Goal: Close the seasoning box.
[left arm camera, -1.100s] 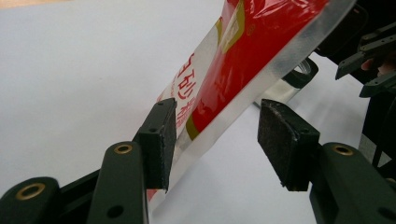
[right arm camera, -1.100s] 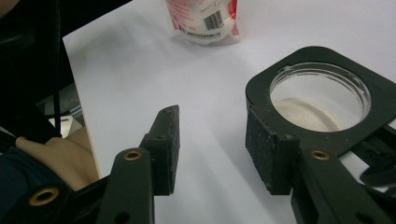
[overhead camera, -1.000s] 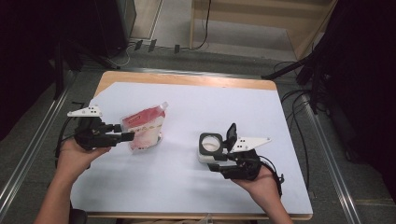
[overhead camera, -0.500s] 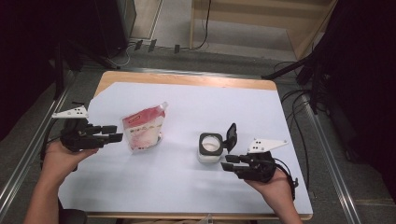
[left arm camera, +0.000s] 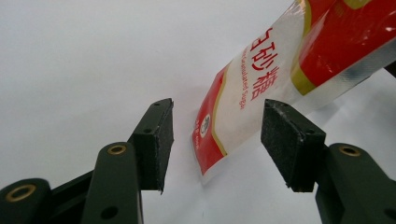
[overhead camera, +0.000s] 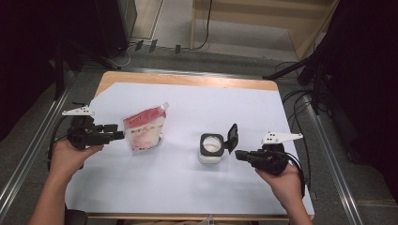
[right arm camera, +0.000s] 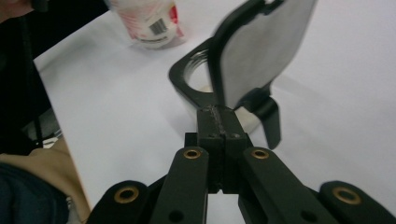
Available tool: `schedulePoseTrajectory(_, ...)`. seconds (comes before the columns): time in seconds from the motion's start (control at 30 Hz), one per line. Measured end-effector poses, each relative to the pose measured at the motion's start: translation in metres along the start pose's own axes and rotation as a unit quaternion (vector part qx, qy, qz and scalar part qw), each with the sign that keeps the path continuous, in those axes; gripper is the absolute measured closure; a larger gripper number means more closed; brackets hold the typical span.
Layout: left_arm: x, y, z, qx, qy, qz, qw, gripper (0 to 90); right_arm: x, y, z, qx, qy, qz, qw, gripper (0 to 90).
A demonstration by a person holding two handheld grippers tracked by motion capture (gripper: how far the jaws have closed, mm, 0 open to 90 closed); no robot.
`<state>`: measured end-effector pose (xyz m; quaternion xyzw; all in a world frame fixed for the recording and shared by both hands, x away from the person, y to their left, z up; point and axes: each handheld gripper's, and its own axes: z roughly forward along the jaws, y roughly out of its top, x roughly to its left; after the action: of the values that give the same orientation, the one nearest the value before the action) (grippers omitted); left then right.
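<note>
The white table (overhead camera: 187,187) carries a red-and-white sugar pouch (overhead camera: 144,131) and a black-rimmed jar (overhead camera: 212,148) with its lid flipped up. The left gripper view shows what the high view cannot: the left gripper (left arm camera: 217,140) has its pads apart, the pouch's lower corner lying between them untouched. The right gripper (right arm camera: 219,119) is pinched together on nothing, tips just short of the jar's hinge. A second ago it stood against the jar; its jaws have just been closing, the left's opening.
</note>
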<state>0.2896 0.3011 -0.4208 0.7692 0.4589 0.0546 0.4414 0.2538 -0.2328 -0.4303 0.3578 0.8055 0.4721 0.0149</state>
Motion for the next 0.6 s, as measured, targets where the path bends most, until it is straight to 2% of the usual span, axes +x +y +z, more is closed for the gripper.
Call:
schedulePoseTrajectory(0.07,-0.001,0.0,0.002,0.0,-0.002,0.001,1.0,45.1,-0.004,0.001,0.001,-0.001,-0.014,0.002,0.9999,90.0)
schedulePoseTrajectory(0.1,-0.001,0.0,0.003,0.0,0.003,0.002,1.0,45.0,-0.006,0.002,0.002,-0.002,-0.017,0.006,0.9998,90.0)
schedulePoseTrajectory(0.27,0.001,0.0,0.007,0.009,-0.001,-0.003,1.0,45.3,-0.016,0.007,0.011,-0.013,-0.033,0.021,0.9991,90.0)
schedulePoseTrajectory(0.6,0.005,-0.003,-0.001,0.0,0.008,-0.007,0.9999,44.9,-0.023,0.014,0.025,-0.023,-0.045,0.024,0.9984,90.0)
